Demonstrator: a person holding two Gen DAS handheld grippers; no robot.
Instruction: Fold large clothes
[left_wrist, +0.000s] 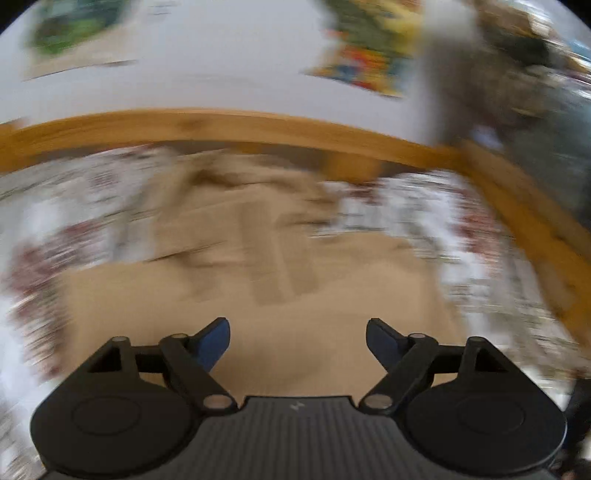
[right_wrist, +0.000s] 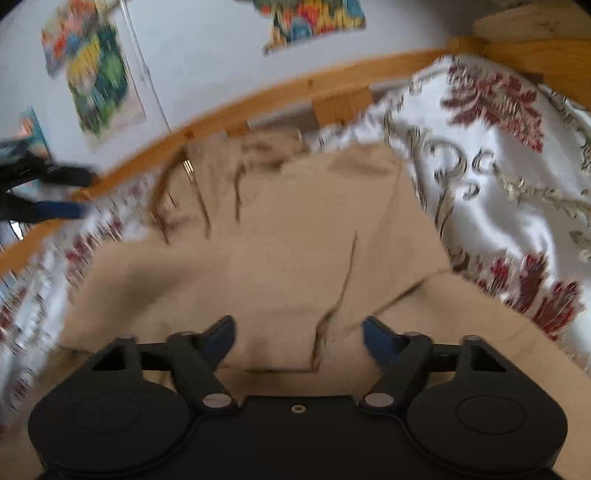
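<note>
A large tan garment (left_wrist: 280, 280) lies spread on a floral bedspread; it also shows in the right wrist view (right_wrist: 280, 251), with folds and a zip or seam near its far end. My left gripper (left_wrist: 298, 334) is open and empty, just above the garment's near part. My right gripper (right_wrist: 298, 332) is open and empty over a crease in the garment. The left gripper also shows at the far left of the right wrist view (right_wrist: 55, 192), fingers apart. Both views are blurred by motion.
The white bedspread with red flowers (right_wrist: 498, 155) covers the bed. A wooden bed rail (left_wrist: 221, 125) runs along the far side against a white wall with colourful pictures (right_wrist: 96, 74). A wooden corner post (right_wrist: 535, 44) stands at the right.
</note>
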